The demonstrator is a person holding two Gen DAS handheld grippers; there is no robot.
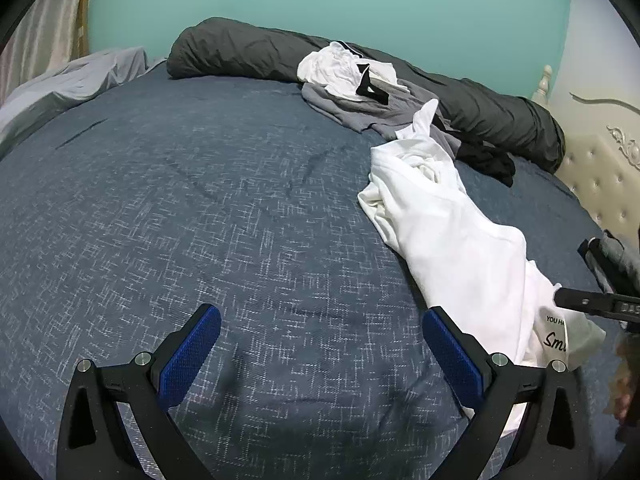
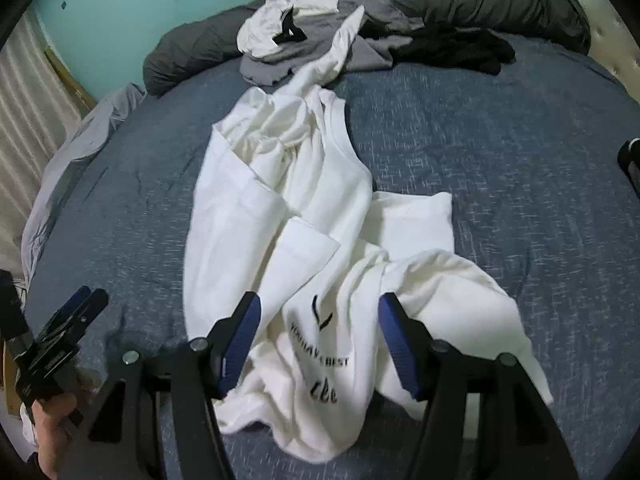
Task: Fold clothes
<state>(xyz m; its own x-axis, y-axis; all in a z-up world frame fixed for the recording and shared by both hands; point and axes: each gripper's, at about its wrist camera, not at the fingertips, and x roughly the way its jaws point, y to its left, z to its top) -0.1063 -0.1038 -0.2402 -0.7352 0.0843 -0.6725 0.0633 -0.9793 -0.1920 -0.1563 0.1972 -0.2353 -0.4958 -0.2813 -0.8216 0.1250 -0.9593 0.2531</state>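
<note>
A crumpled white T-shirt [image 2: 304,208] with black lettering lies on the blue bedspread [image 2: 500,152]. My right gripper [image 2: 320,308] hovers over its printed lower part. The jaws stand apart, the cloth lies loose beneath and between them, and neither pad presses on it. In the left wrist view the same T-shirt [image 1: 440,224] runs along the right side, and the right gripper's tip [image 1: 588,302] reaches over its lettered end. My left gripper [image 1: 322,320] is open wide over bare bedspread [image 1: 200,200], to the left of the shirt, with nothing in it. From the right wrist view the left gripper [image 2: 90,298] shows at lower left, held by a hand [image 2: 52,420].
At the far side lie a white garment with black trim [image 1: 340,66], a grey garment [image 1: 360,110] and a black one [image 1: 486,158], against a rolled dark grey duvet [image 1: 240,52]. A tufted cream headboard [image 1: 600,184] bounds the right; a light grey sheet [image 1: 72,80] hangs at the left.
</note>
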